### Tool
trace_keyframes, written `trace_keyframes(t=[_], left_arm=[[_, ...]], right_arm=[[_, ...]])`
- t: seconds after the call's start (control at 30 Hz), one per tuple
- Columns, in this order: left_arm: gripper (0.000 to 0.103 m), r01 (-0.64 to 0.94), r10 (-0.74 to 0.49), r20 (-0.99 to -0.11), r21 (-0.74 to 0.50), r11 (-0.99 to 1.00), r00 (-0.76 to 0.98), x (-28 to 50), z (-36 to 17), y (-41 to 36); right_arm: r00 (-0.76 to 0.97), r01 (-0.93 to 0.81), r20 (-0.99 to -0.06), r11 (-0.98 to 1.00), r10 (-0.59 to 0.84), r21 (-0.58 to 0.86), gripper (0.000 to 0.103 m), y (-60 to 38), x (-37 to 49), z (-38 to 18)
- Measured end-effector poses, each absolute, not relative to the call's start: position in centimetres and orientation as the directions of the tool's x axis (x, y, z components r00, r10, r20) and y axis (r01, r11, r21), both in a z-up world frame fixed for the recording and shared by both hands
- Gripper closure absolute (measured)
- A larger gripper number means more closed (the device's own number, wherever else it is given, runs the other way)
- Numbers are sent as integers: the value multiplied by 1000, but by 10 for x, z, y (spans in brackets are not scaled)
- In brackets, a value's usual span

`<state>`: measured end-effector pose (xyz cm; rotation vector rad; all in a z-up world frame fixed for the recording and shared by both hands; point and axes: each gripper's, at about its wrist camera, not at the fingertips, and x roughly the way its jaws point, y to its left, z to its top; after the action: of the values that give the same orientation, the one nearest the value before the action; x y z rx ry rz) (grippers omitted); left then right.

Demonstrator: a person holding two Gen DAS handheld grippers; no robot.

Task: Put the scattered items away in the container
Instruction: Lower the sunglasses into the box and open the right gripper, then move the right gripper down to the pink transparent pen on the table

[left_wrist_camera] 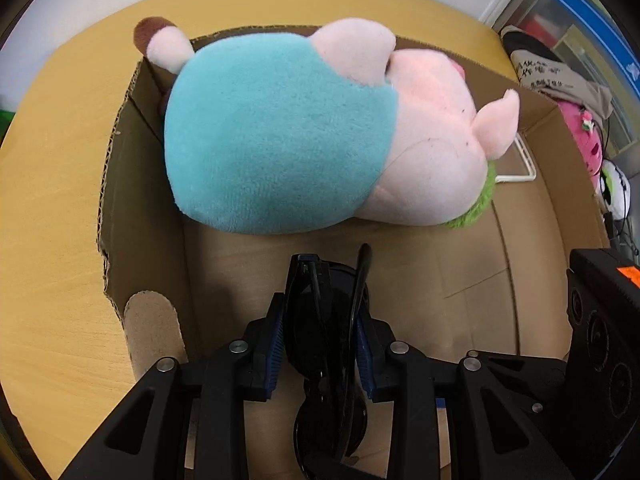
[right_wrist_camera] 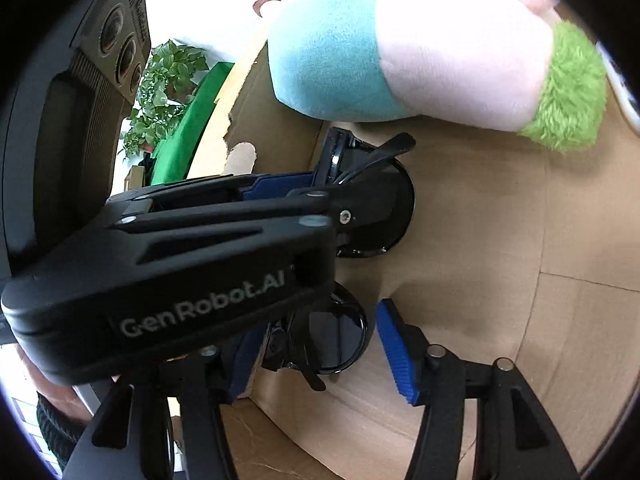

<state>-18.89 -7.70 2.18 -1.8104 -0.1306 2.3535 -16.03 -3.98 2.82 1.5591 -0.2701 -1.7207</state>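
Observation:
A cardboard box [left_wrist_camera: 148, 216] sits on a wooden table [left_wrist_camera: 48, 216]. Inside it lies a pink and teal plush pig [left_wrist_camera: 288, 136], also in the right wrist view [right_wrist_camera: 400, 52]. My left gripper [left_wrist_camera: 320, 344] is shut on folded black sunglasses [left_wrist_camera: 324, 328] and holds them inside the box, near its floor. In the right wrist view the left gripper [right_wrist_camera: 328, 184] crosses the frame with the sunglasses [right_wrist_camera: 340, 332] in it. My right gripper [right_wrist_camera: 316, 348] is open, its fingers either side of the lower lens; one blue pad [right_wrist_camera: 396, 352] shows clearly.
Beyond the box's right wall lie more plush toys [left_wrist_camera: 588, 148] and a beige cloth [left_wrist_camera: 560, 76]. A white wire rack [left_wrist_camera: 524, 160] shows inside the box at its far right. A green plant [right_wrist_camera: 160, 92] stands beyond the table.

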Motion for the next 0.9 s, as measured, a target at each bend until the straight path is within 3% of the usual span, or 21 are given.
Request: trace_keyframes(t=[0.03, 0.07, 0.1, 0.17, 0.33, 0.53, 0.7, 0.9], left_arm=[[70, -76, 193, -947, -179, -981, -255, -187, 24, -78], [63, -73, 195, -945, -182, -981, -264, -185, 27, -80], [48, -70, 191, -941, -178, -981, -278, -182, 32, -82], [39, -67, 194, -931, -182, -981, -309, -176, 40, -87], [36, -54, 180, -889, -174, -983, -421, -144, 72, -99], [23, -87, 160, -769, -135, -987, -619, -75, 125, -85], [10, -91, 138, -670, -106, -990, -729, -8, 147, -54], [5, -58, 119, -599, -119, -991, -792, 53, 144, -15]], right_arm=[[50, 404, -755, -678, -653, 613, 40, -39, -159, 30], [42, 408, -759, -682, -650, 607, 38, -38, -159, 32], [36, 410, -758, -682, -651, 606, 38, -37, -158, 34], [12, 417, -758, -686, -652, 597, 38, -31, -156, 40], [-117, 482, -764, -709, -634, 514, 34, -9, -133, 78], [-370, 598, -733, -750, -570, 282, 26, 29, -82, 136], [-504, 613, -684, -776, -527, 147, 26, 78, -35, 149], [-597, 558, -654, -826, -464, 77, 26, 107, 5, 148]])
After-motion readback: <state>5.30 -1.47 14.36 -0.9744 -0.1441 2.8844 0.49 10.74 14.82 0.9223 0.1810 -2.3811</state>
